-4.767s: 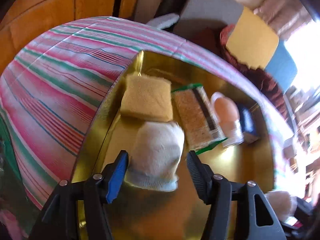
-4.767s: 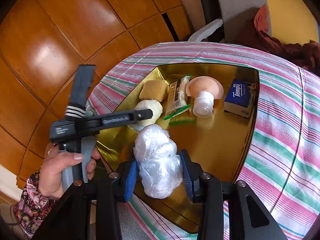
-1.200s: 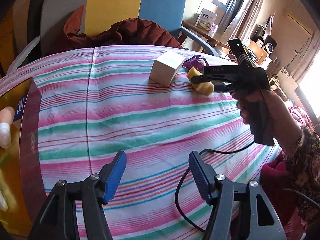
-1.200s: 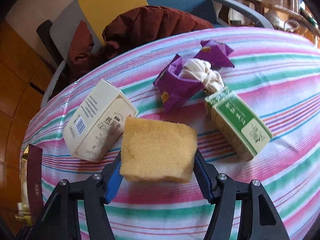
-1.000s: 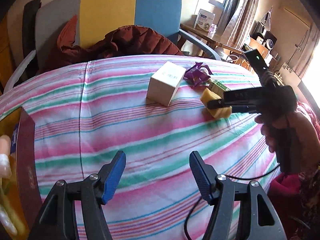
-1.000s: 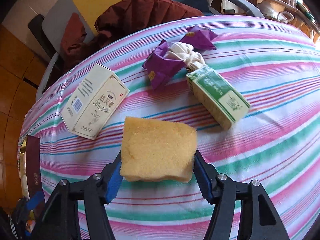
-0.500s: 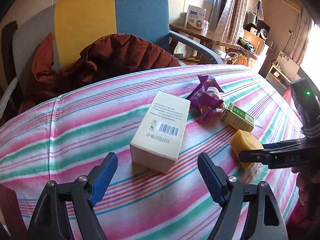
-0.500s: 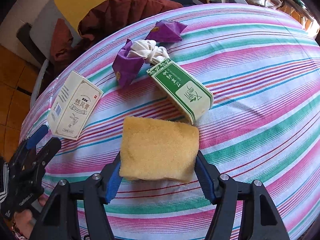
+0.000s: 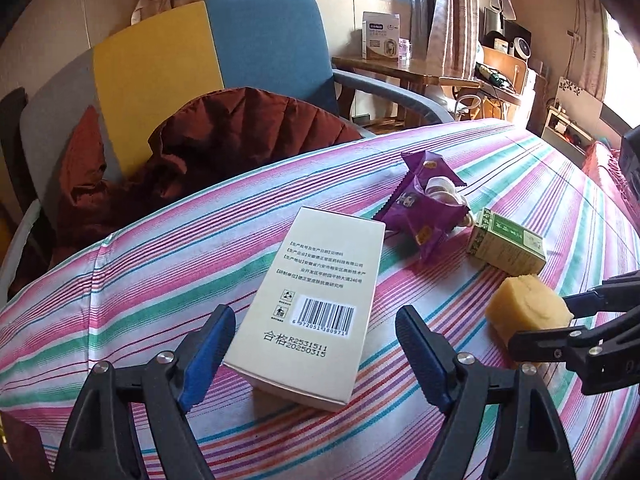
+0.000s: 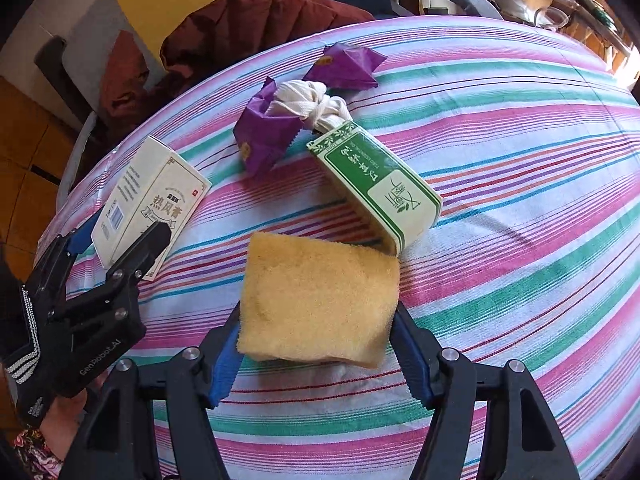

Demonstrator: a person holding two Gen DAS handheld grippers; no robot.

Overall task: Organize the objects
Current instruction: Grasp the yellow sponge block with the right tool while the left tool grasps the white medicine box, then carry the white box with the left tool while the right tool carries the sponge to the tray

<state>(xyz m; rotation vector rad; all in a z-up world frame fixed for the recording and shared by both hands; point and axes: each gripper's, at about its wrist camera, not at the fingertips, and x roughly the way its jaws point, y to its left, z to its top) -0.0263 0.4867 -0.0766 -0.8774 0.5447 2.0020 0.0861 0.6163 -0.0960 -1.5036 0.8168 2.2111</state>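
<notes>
My left gripper (image 9: 316, 336) is open, its fingers on either side of the near end of a cream box (image 9: 316, 308) that lies flat on the striped tablecloth (image 9: 120, 280); the box also shows in the right wrist view (image 10: 148, 196). My right gripper (image 10: 320, 332) is shut on a yellow sponge (image 10: 320, 300) and holds it just above the cloth; the sponge also shows in the left wrist view (image 9: 528, 308). A green box (image 10: 376, 184) and a purple wrapper with a white knotted cloth (image 10: 280, 120) lie beyond the sponge.
A chair with a yellow and blue back and a dark red jacket (image 9: 224, 136) stands behind the table. A wooden side table with a white carton (image 9: 380, 36) stands further back. The corner of a dark tray (image 9: 16, 448) shows at the lower left.
My left gripper has left the gold tray, swung right across the table and closed in on the cream box. My right gripper let go of the plastic bundle earlier and now carries the sponge, drawn back slightly.
</notes>
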